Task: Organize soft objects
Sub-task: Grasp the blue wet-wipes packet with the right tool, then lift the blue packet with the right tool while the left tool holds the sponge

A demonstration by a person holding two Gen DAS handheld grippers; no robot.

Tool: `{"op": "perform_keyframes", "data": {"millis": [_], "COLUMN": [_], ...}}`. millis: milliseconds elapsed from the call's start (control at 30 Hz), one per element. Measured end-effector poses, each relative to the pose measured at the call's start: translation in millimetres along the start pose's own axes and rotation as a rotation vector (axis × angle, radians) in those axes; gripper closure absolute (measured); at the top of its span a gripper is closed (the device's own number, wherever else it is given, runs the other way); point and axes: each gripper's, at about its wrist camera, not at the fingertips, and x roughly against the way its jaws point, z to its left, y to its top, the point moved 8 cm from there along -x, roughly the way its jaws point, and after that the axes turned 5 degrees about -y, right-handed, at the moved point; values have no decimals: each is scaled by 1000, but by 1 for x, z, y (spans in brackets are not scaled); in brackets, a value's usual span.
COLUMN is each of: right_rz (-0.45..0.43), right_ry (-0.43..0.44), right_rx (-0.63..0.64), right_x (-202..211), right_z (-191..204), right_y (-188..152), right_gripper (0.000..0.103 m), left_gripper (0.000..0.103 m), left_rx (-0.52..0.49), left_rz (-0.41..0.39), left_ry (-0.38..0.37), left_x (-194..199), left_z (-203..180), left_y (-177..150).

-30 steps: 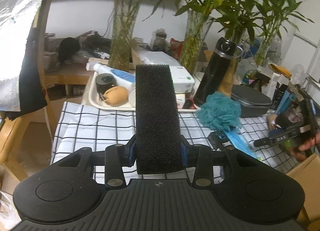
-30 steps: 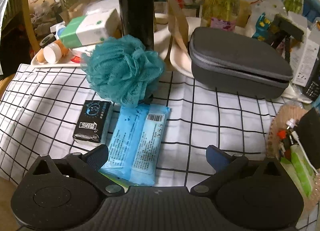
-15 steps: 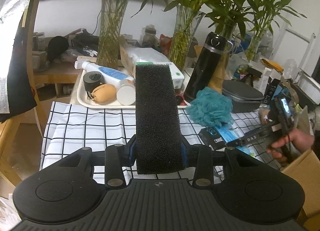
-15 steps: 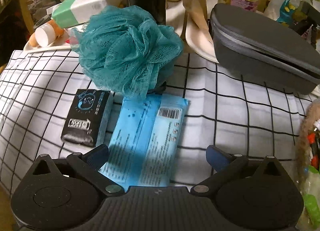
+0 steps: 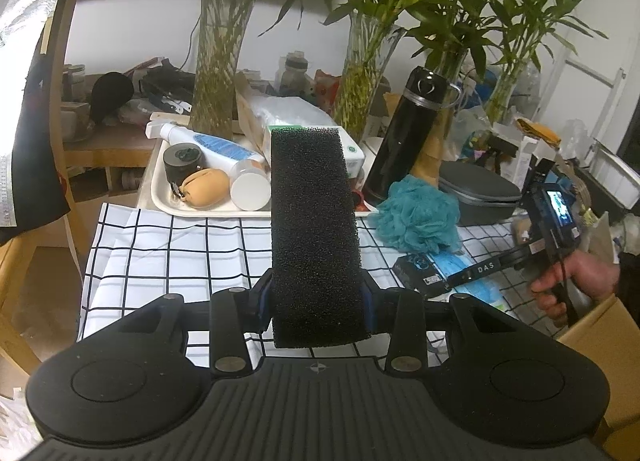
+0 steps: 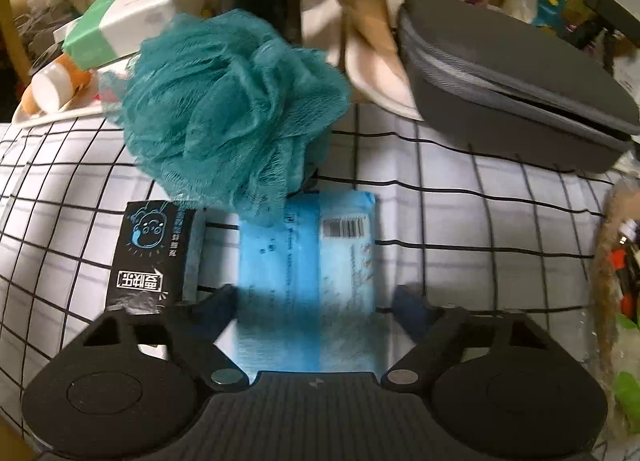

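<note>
Sponge (image 5: 316, 237) upright in left gripper (image 5: 316, 301)

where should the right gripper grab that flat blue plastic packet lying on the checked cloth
Judging by its pose, across the near short end of the flat blue plastic packet, coming down from above. It lies flat on the black-and-white checked cloth, long sides running away from the right gripper, whose jaws, just closing, already straddle it. The far end sits under the teal mesh bath pouf.

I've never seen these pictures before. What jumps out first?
A tall black sponge stands upright, clamped in the left claw. On the checked cloth, a teal mesh pouf sits behind a blue packet, which the right claw straddles, its jaws just closing.
</note>
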Motion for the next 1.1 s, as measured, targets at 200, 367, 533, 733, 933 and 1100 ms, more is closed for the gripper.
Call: {"op": "perform_keyframes", "data": {"millis": [200,367,533,733,933,1100], "right_rz": [1,7,-11,-36,-96,-171], "right_ry": [-3,-14,-49,-74,-71,-42], "right_rx": [-5,13,-4,-51,-86,-126], "right_x": [4,12,28,47,77,113], "right_z": [-5,-10,-24,-49,-66,-79], "right_y": [-3,-6,-11,-15,-17,-19], "right_gripper": [38,40,40,40,40,40], "left_gripper": [63,63,63,63,63,63], "left_rx": [-1,0,4,-8,-14,-17], "left_rz": [-8,-16,-27,-32,-48,-81], "left_ry": [-1,-2,-8,-3,16,13], "left_x": [1,4,5,4,6,12], "left_z": [0,-1,-3,-7,-10,-21], "left_y": [1,1,3,3,6,14]}}
